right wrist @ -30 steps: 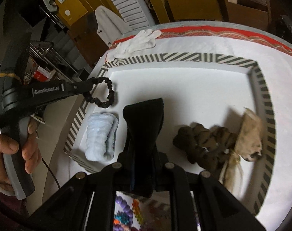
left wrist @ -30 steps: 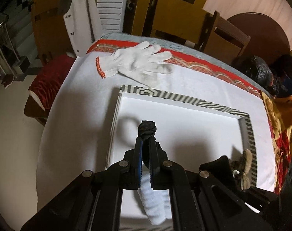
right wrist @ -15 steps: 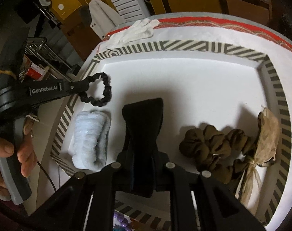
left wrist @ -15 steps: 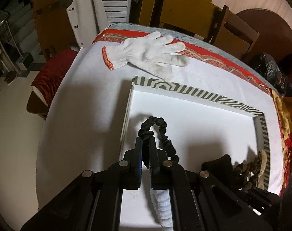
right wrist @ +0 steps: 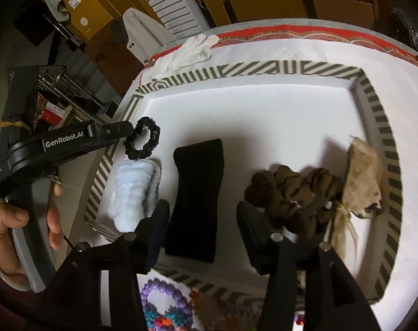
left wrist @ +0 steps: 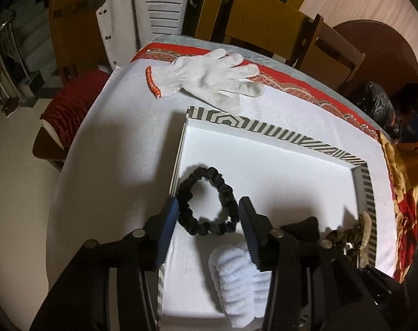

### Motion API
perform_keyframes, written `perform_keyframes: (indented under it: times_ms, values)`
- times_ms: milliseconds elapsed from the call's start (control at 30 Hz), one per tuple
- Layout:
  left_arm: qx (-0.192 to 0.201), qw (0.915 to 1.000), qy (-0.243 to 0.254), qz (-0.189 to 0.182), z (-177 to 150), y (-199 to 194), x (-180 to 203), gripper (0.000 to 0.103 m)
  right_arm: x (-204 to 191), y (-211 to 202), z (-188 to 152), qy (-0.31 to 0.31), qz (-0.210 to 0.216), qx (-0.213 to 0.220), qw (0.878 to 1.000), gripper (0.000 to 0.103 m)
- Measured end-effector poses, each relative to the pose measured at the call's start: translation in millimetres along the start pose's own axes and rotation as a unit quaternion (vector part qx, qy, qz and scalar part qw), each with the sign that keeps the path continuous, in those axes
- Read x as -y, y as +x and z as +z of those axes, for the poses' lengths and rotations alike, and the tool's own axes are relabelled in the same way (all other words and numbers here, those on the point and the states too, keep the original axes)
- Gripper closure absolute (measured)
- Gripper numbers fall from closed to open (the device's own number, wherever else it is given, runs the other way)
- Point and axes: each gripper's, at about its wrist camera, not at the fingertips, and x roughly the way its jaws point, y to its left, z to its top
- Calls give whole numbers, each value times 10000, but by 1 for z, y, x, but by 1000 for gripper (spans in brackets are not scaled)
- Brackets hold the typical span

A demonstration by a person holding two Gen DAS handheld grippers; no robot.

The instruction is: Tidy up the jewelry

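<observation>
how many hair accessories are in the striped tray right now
4: black scrunchie near the left wall, fluffy white band just in front of it, black headband in the middle, brown striped scrunchie at right. Grippers may hide more.

Left wrist view: looks steeply down from close above the striped tray's (left wrist: 277,133) left end, facing 12 o'clock toward the white glove (left wrist: 209,77).
Right wrist view: close above the tray's (right wrist: 385,149) near rim, tilted down toward 12 o'clock.
Shared: tray floor, black scrunchie (left wrist: 207,201) (right wrist: 142,142), pale blue scrunchie (left wrist: 236,278) (right wrist: 134,190), glove (right wrist: 186,52).
</observation>
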Motion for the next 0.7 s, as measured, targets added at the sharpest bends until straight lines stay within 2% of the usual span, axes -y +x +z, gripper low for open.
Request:
perform_keyframes:
  times_ms: [367, 700]
  values:
    - [434, 9981, 150, 398, -27, -46, 13, 67, -4, -47, -13, -164, -247, 498, 9983, 35]
    - [687, 9965, 244, 405, -71, -89, 26, 67, -2, -84, -44, -275, -304, 706, 9967, 28]
